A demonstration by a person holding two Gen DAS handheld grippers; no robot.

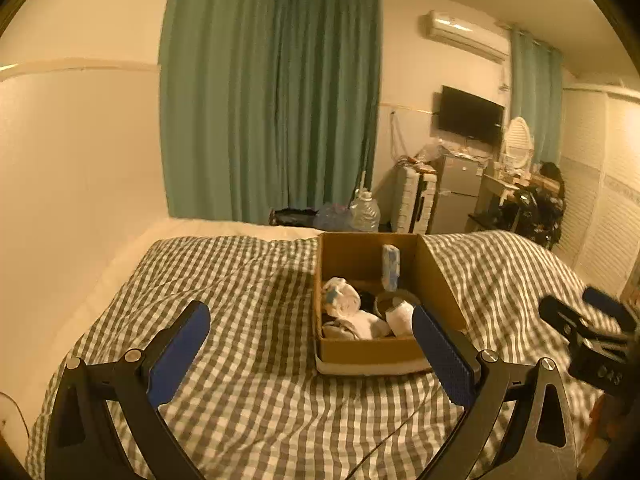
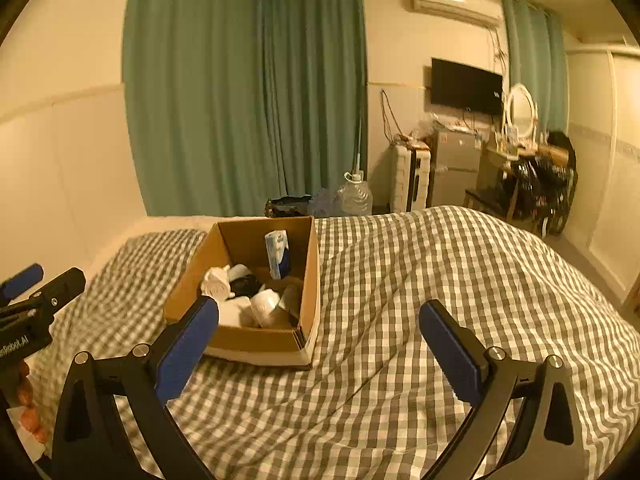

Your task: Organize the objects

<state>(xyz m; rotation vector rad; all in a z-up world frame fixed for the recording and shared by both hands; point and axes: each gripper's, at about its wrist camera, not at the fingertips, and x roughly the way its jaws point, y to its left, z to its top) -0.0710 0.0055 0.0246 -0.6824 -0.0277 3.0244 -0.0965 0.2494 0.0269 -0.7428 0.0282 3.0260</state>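
matt cardboard box (image 1: 372, 350), checked cloth bedcover (image 1: 248, 280) – soft

- Left gripper (image 1: 311, 354): black angular finger arms, each faced with a textured blue pad (image 1: 443, 354); silver round screws at the linkage joints.
- Right gripper (image 2: 319, 354): same build (black frame, blue pads, silver screws).
- Left unit's body, in the right wrist view, carries white lettering, partly cut off.
- Fingertips (image 2: 30, 420) of the holding hand at the frame edge.

left claw (image 1: 310, 350) open, empty | cardboard box (image 1: 372, 350) filled | checkered blanket (image 1: 248, 280)
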